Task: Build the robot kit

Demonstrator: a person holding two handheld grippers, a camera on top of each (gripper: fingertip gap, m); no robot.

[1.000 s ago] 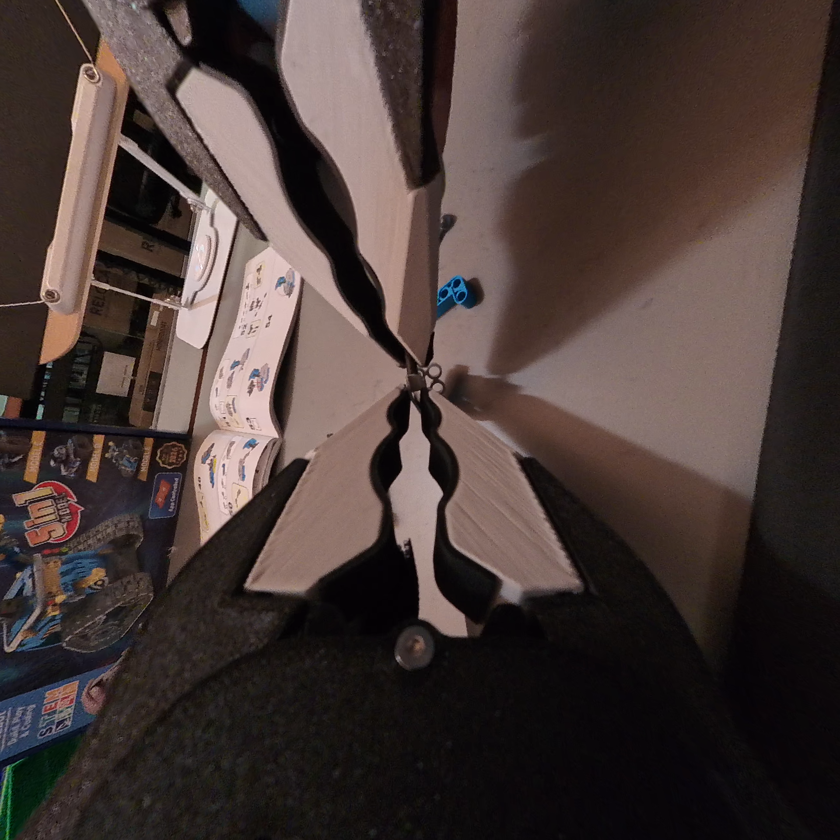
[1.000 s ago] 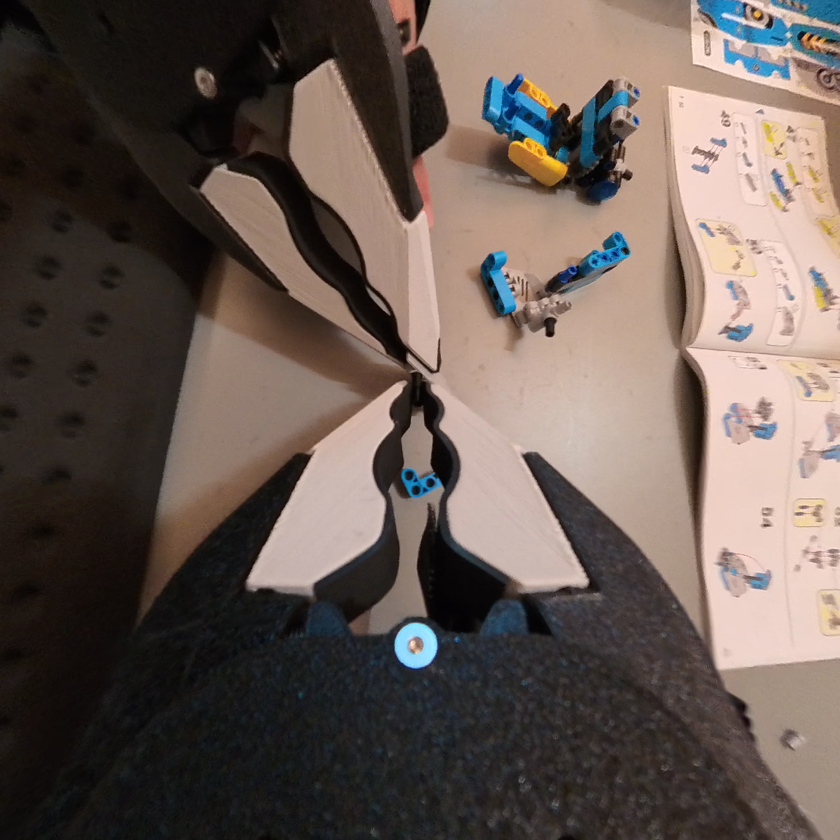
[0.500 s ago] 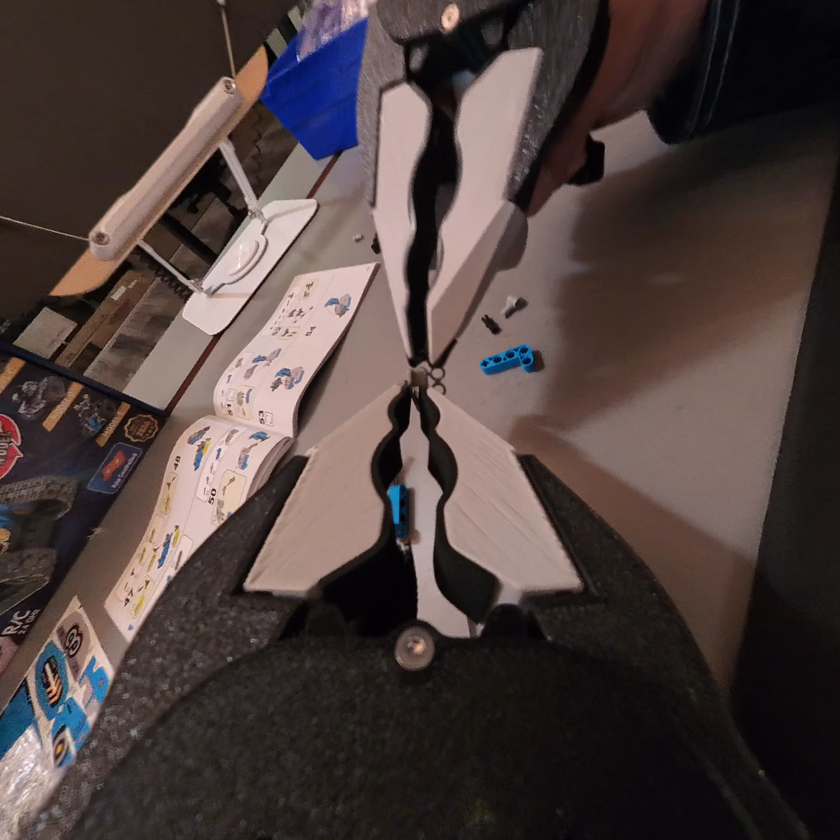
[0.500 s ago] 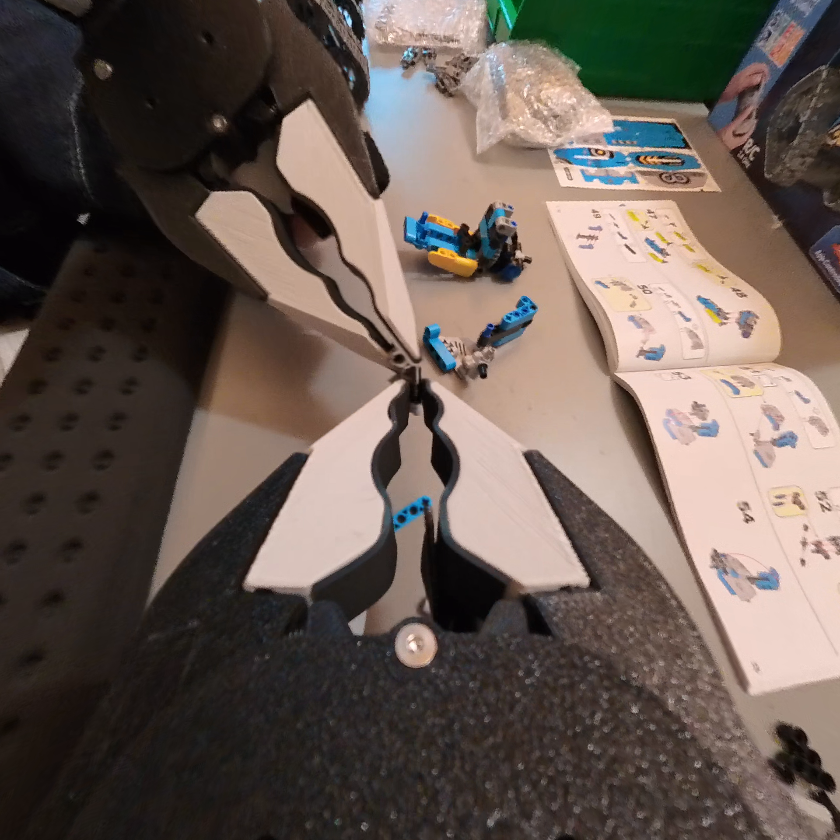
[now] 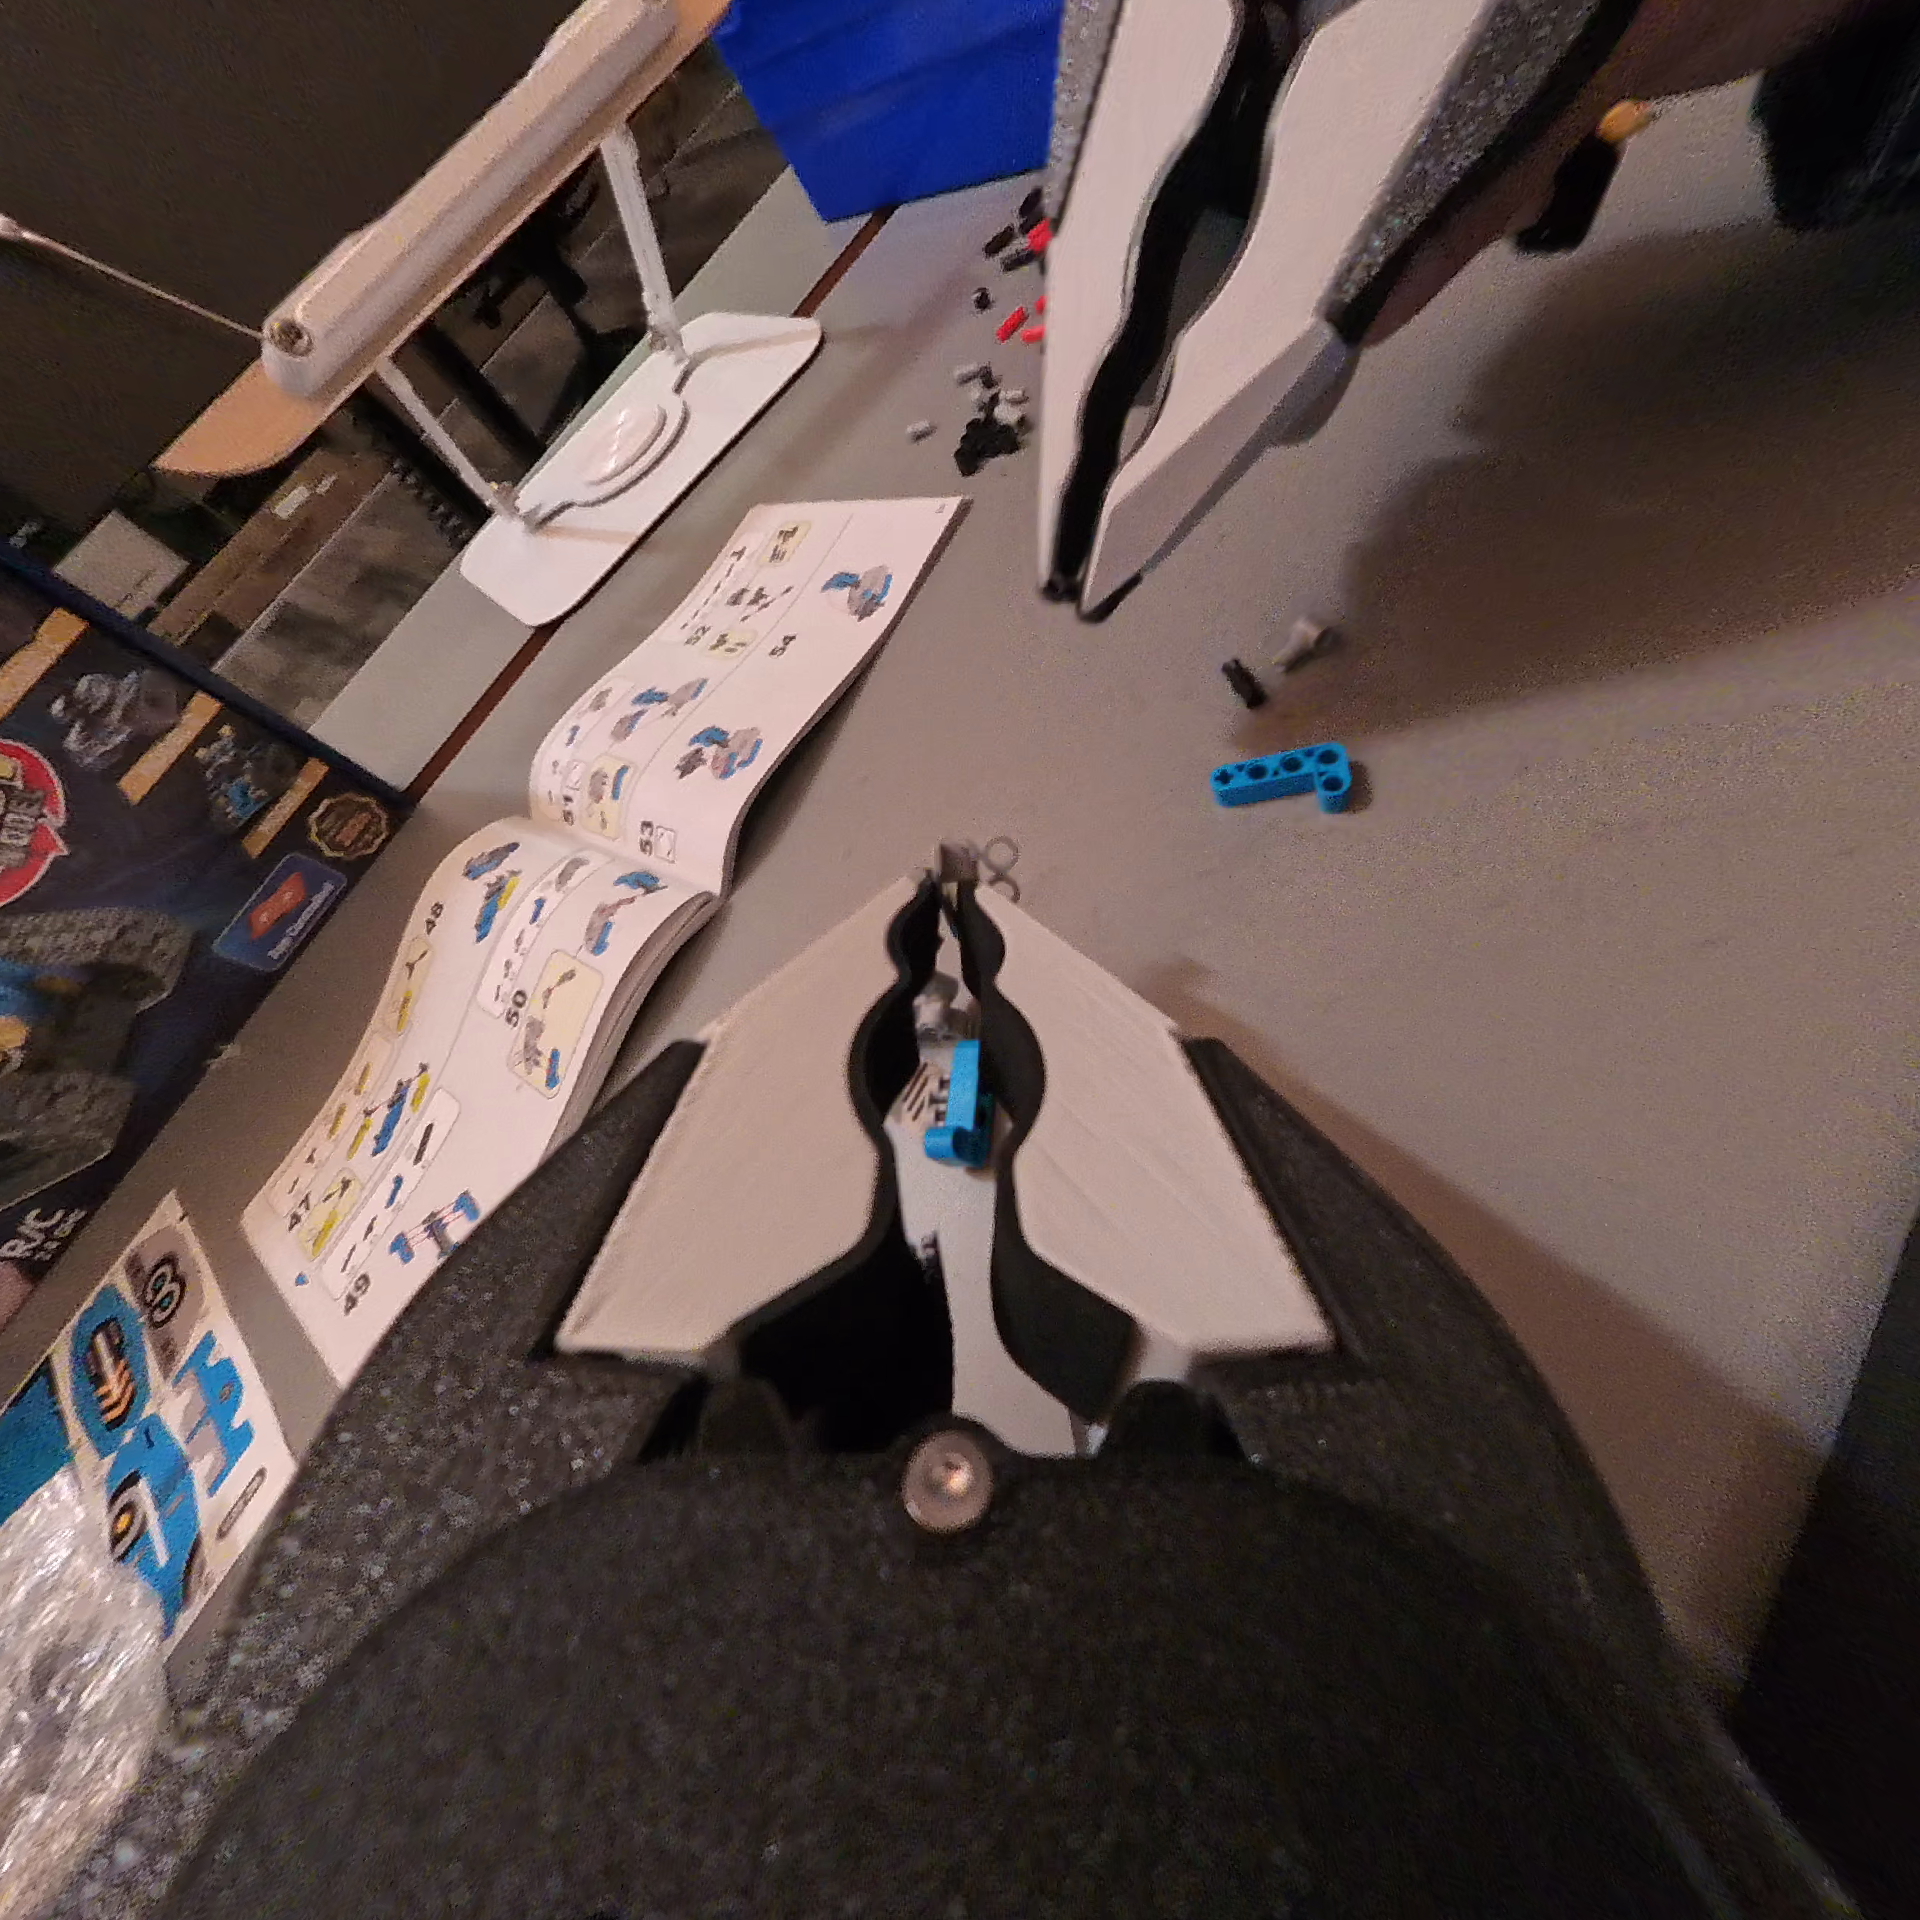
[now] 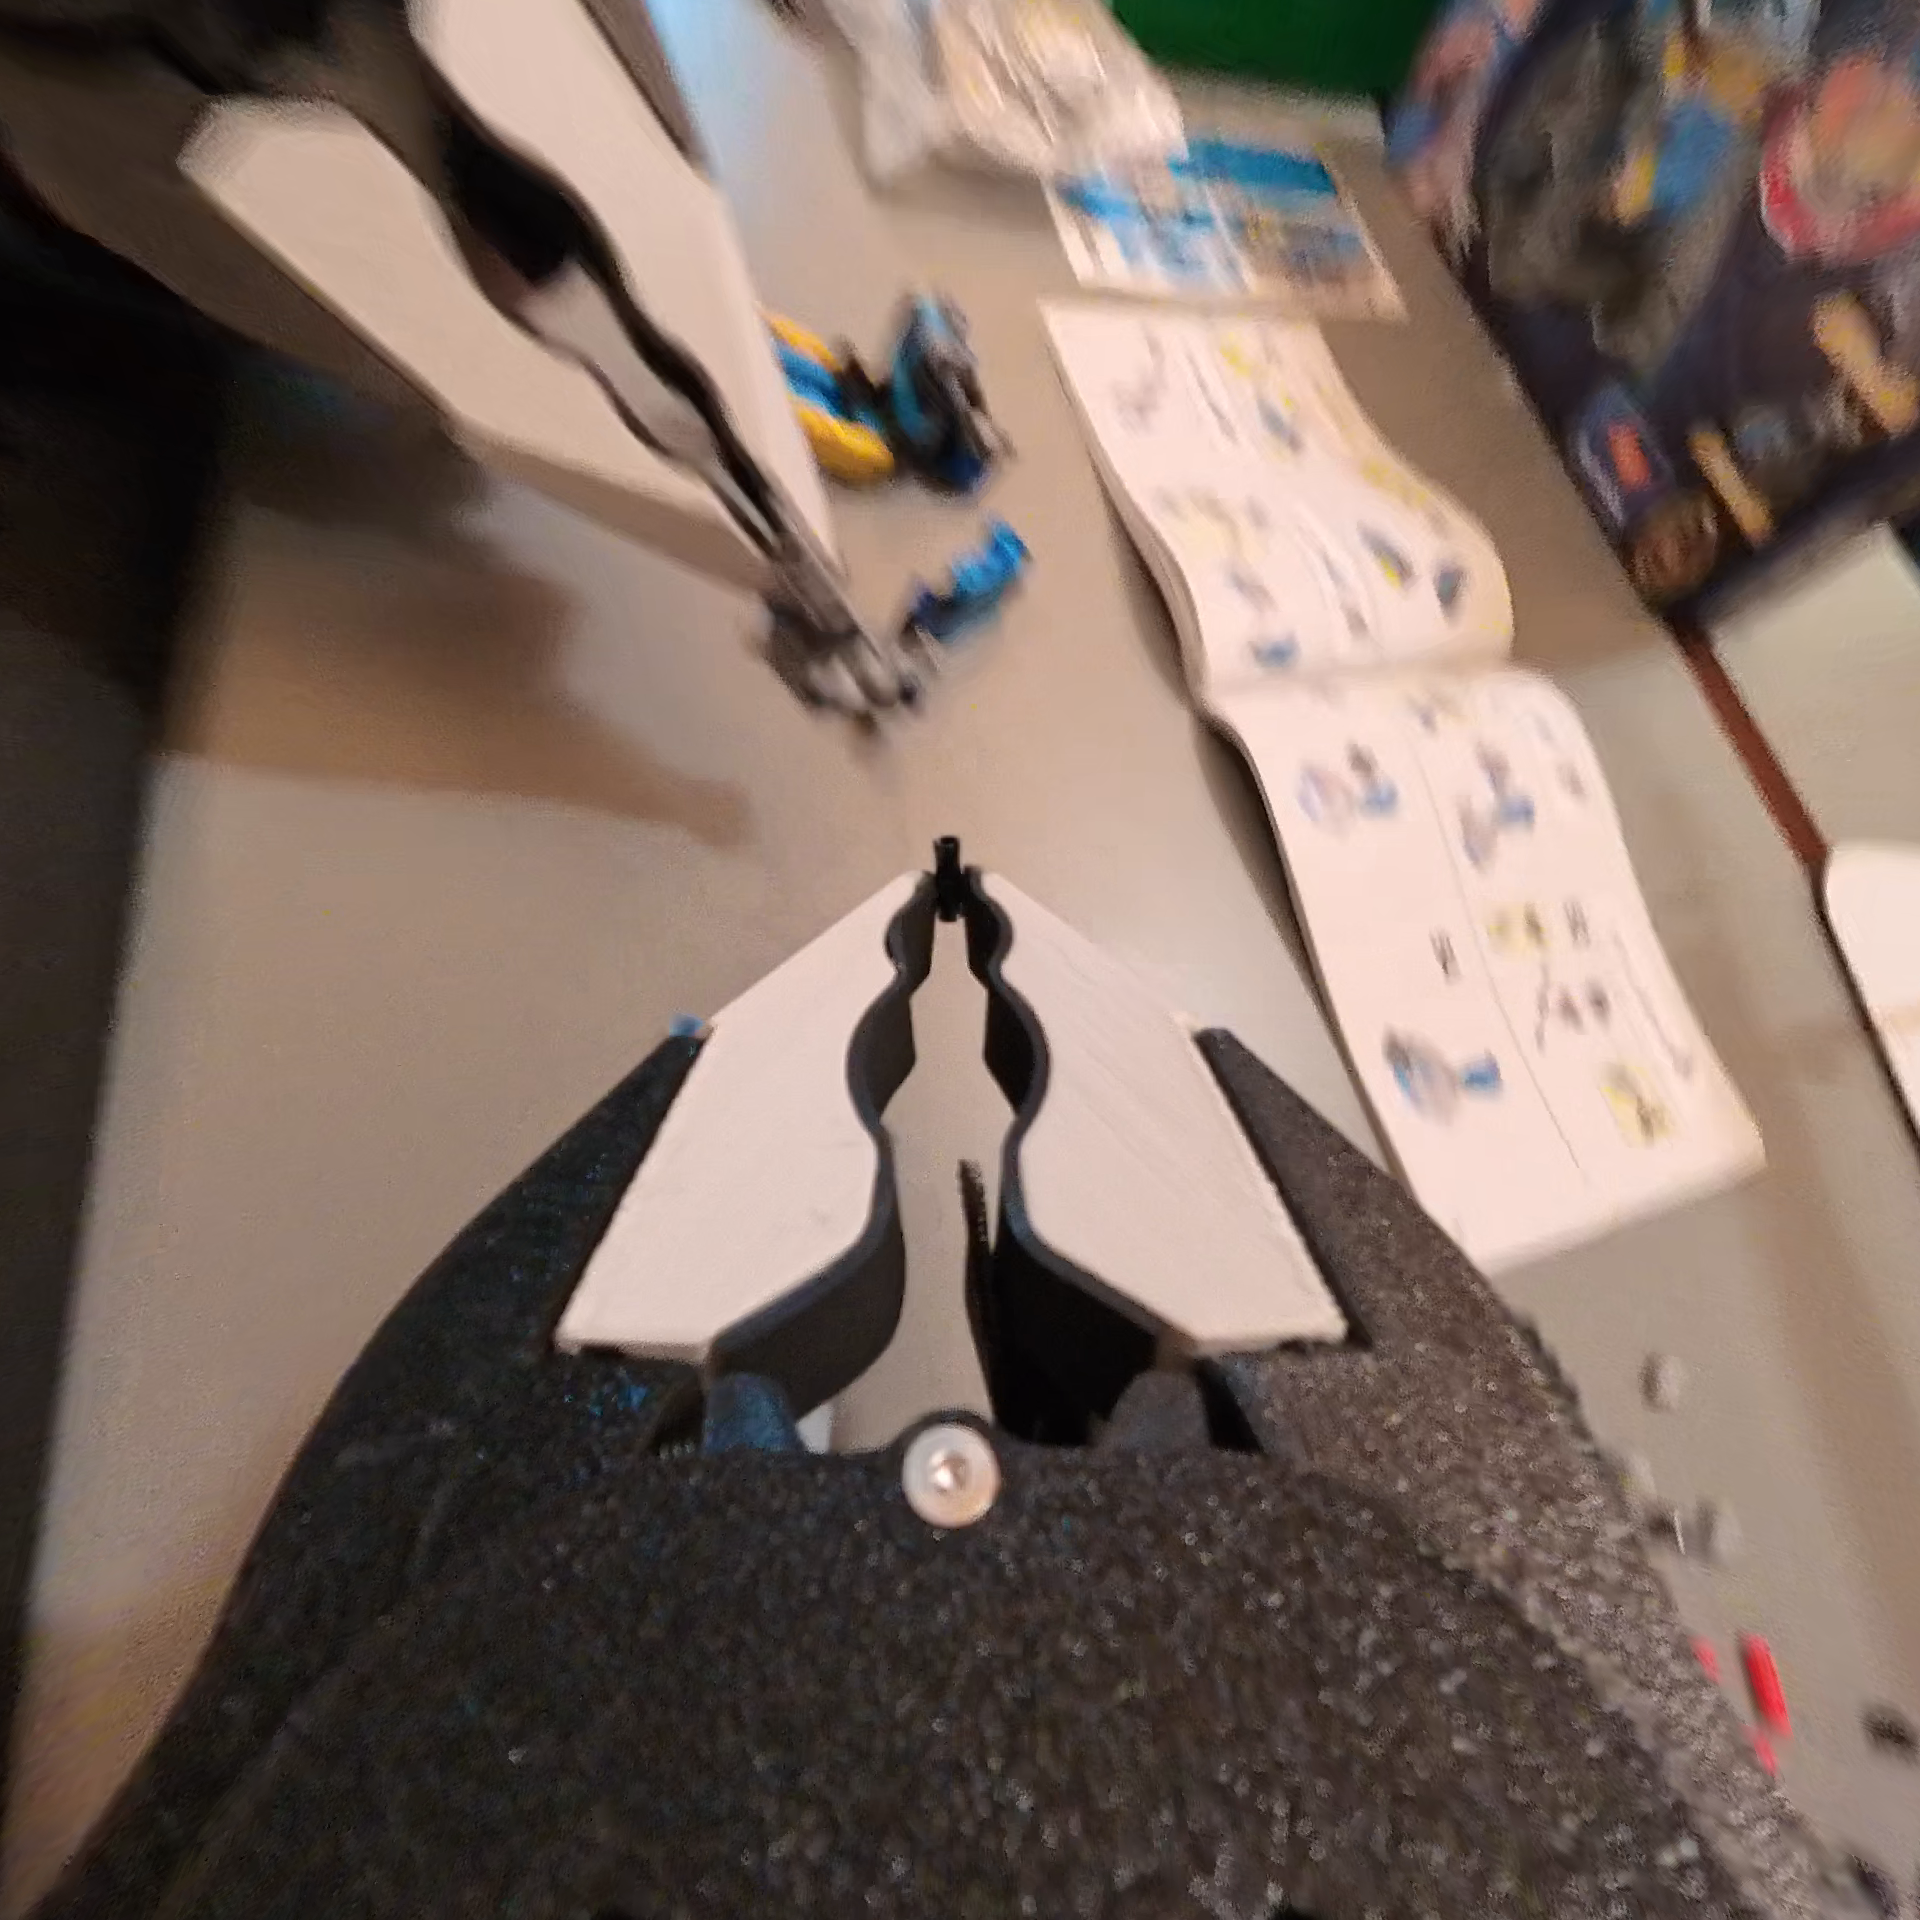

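Note:
My left gripper (image 5: 951, 883) is shut on a small grey connector piece (image 5: 975, 860) that sticks out of its tips above the grey table (image 5: 1507, 1039). My right gripper (image 6: 948, 883) is shut on a small black pin (image 6: 947, 864). The two grippers are apart. The right one (image 5: 1075, 603) hangs farther off in the left wrist view, and the left one (image 6: 831, 644) shows blurred in the right wrist view. A blue L-shaped beam (image 5: 1283, 777) lies on the table between them. A blue part (image 5: 961, 1101) shows through the gap behind my left fingertips.
An open instruction booklet (image 5: 644, 831) (image 6: 1351, 675), a sticker sheet (image 5: 135, 1403), a dark toy box (image 5: 125, 831) and a white lamp base (image 5: 644, 457) lie to one side. A blue and yellow assembly (image 6: 883, 416), a smaller blue assembly (image 6: 966, 582) and loose pins (image 5: 987, 416) lie about. My hands' fingertips stand some 7 centimetres from each other.
The two grippers were tip to tip. They have drawn apart, the right one keeping the black pin and the left one the grey piece. Both views have swung toward the booklet.

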